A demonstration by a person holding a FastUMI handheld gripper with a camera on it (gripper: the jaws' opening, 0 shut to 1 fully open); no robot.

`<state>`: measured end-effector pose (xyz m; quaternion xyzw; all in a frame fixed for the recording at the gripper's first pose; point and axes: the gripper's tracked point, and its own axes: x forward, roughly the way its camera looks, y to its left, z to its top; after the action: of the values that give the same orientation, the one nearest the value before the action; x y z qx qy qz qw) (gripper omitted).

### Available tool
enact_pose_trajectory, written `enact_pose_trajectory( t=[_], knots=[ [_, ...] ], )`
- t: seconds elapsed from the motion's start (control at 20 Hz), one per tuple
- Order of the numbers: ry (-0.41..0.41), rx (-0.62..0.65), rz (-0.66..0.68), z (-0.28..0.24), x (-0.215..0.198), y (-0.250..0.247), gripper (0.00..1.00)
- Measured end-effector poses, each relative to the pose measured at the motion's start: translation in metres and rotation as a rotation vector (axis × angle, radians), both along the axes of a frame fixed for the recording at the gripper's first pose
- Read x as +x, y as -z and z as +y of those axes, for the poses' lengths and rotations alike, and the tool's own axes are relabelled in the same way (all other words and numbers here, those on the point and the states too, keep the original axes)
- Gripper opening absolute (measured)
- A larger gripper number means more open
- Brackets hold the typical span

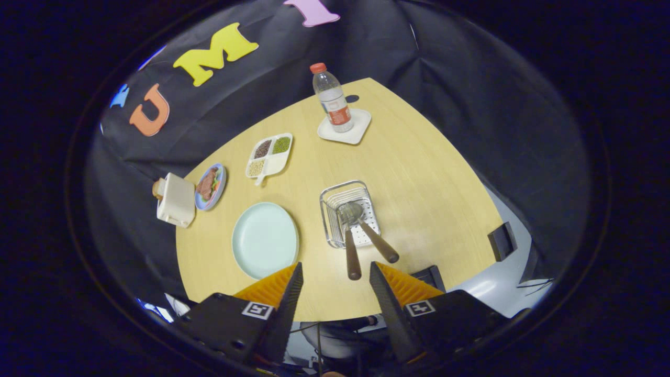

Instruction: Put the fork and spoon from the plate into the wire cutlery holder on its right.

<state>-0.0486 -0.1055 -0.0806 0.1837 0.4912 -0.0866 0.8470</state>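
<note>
The pale green plate lies bare on the wooden table, just beyond my left finger. To its right stands the wire cutlery holder. The fork and the spoon both rest in it, heads down in the basket and brown handles sticking out towards me. My gripper hangs high above the table's near edge, open, with nothing between its fingers. The two handle ends show in the gap just ahead of the fingertips.
Past the plate sit a white toaster, a small plate of food and a divided dish of grains. A water bottle stands on a white coaster at the far side. A dark chair is off the table's right.
</note>
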Motion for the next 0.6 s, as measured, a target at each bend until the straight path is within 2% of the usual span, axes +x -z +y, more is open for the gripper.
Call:
enact_pose_trajectory(
  t=[0.05, 0.1, 0.2, 0.4, 0.6],
  knots=[
    [-0.006, -0.029, -0.025, 0.000, 0.001, -0.003, 0.84],
    [-0.012, -0.063, -0.060, 0.001, 0.005, -0.008, 0.93],
    [-0.022, -0.108, -0.138, 0.006, 0.012, -0.019, 0.96],
    [-0.048, -0.119, -0.294, 0.024, 0.018, -0.051, 0.96],
    [-0.067, -0.216, -0.544, 0.031, 0.022, -0.100, 0.96]
  ],
)
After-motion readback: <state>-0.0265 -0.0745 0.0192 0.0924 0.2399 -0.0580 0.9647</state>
